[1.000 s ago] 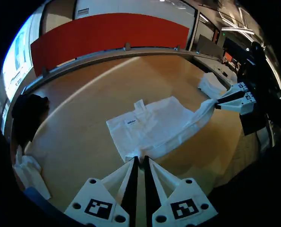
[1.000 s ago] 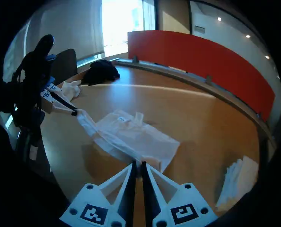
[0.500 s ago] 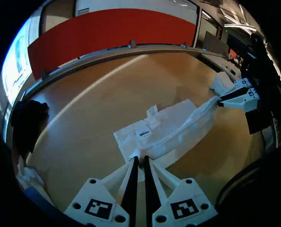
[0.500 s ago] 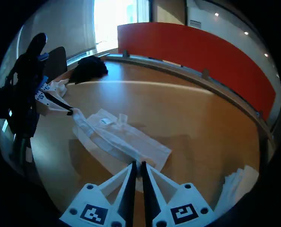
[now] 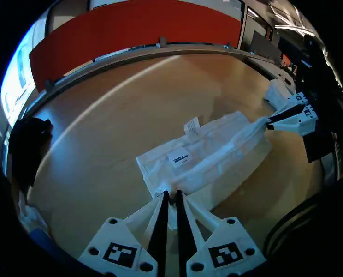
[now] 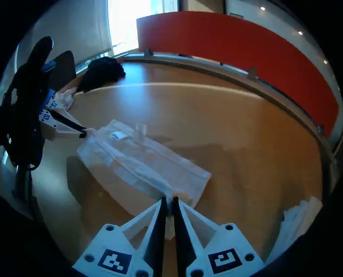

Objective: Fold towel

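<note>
While the towel point(image 5: 208, 150) lies on the wooden table point(image 5: 97, 138), its near edge hangs lifted over the rest. The first fold looks about half done, with laying flat and further folds left. At either corner, the left gripper point(image 5: 170, 197) and right gripper point(image 6: 168, 202) are clamped on cloth.

A red panel point(image 5: 125, 32) lines the far edge of the wooden table point(image 5: 93, 138), with a black bundle point(image 6: 100, 73) and white folded cloths point(image 6: 300, 219) at opposite corners.
</note>
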Tool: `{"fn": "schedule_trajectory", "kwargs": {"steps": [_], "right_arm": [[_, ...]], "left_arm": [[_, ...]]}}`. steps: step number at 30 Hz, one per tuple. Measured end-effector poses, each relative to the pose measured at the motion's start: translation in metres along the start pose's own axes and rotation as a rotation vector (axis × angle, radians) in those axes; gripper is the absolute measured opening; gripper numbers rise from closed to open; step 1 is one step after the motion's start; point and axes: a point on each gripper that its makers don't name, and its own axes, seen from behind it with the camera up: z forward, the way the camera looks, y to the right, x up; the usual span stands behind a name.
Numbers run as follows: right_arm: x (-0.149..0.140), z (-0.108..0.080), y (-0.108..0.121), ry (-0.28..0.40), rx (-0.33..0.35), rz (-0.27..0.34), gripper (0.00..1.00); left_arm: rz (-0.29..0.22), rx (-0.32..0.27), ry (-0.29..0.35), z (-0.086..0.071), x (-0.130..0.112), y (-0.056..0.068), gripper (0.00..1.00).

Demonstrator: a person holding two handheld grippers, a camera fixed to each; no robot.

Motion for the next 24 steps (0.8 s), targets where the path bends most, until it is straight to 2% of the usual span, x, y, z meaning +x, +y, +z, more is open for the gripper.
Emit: {"fn": "schedule_trajectory", "kwargs": {"steps": [8,14,20,24], "right_arm": [[0.008,0.017,0.011,-0.004,-0.019,0.029,0.13],[0.013,0.029,0.023,-0.004,-0.053,0.035,0.19],[0.019,0.037,0.032,-0.003,-0.081,0.018,0.28],[0.022,0.04,0.038,-0.002,-0.098,0.005,0.31]], "left_arm": [[-0.011,0.032,0.008,0.017,0.007,-0.01,0.16],[-0.016,0.059,0.016,0.027,0.014,-0.019,0.25],[-0.003,0.096,0.014,0.033,0.016,-0.029,0.37],[0.006,0.114,0.012,0.035,0.018,-0.035,0.5]]}}
